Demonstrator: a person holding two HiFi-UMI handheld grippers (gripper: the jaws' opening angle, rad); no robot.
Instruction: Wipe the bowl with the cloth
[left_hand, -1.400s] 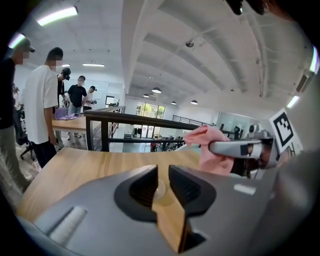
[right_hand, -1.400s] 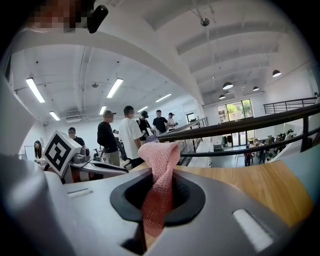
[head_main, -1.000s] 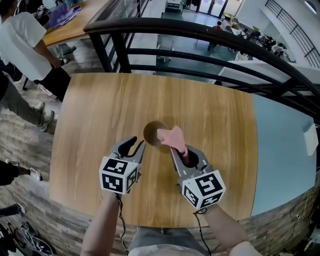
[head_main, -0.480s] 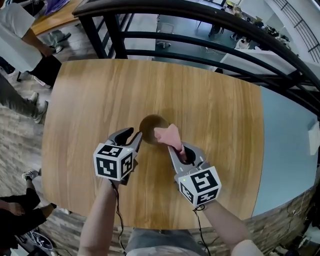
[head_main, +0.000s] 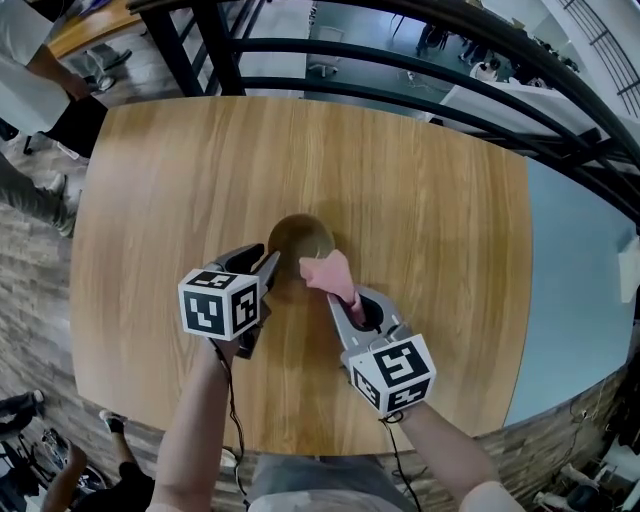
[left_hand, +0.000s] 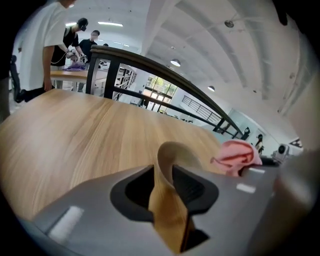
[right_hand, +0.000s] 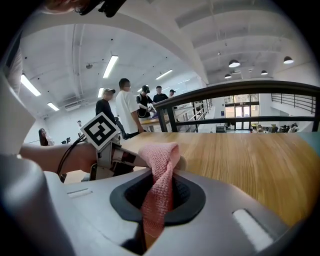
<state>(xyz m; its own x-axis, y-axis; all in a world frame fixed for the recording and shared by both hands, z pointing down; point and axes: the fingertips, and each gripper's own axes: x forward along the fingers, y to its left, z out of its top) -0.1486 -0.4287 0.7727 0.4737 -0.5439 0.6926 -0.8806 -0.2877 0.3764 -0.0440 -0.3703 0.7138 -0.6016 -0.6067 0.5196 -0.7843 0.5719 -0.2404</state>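
Pink cloth hung from our right hand-held gripper, whose jaws were shut tight on it. Our left hand-held gripper had the near rim of the wooden bowl pinched between its jaws, which had just opened a little wider. The bowl was in the middle of the table. The cloth hung at its right edge, not yet down inside.

We think the wiping had not begun. Next we would need to hold the bowl still, push the cloth into it and rub round.

The table was pale wood. A black rail ran behind it, and people stood far left.
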